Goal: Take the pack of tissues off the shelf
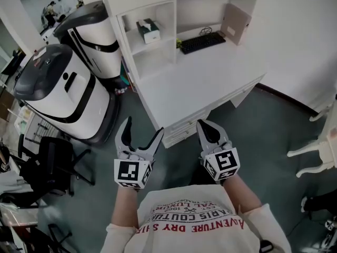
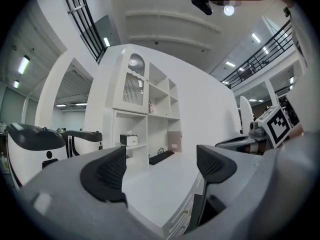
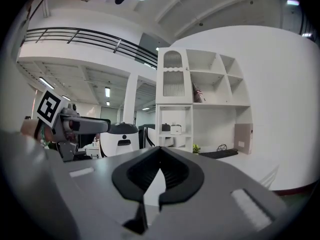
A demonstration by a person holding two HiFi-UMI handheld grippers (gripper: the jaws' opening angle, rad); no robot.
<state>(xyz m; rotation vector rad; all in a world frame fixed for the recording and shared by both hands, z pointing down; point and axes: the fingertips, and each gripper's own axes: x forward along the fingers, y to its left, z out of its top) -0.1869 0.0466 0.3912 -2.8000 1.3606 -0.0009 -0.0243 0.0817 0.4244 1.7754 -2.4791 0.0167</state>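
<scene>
The pack of tissues is a white and dark box on a middle shelf of the white shelf unit, at the far side of the desk. It shows small in the left gripper view and in the right gripper view. My left gripper is held in front of the desk's near edge, jaws spread wide with nothing between them. My right gripper is beside it, jaws shut and empty. Both are far from the tissues.
A white desk with drawers stands between me and the shelves; a black keyboard and a tan board sit at its back. Two large white-and-black machines stand at left, a black chair below them, white chair legs at right.
</scene>
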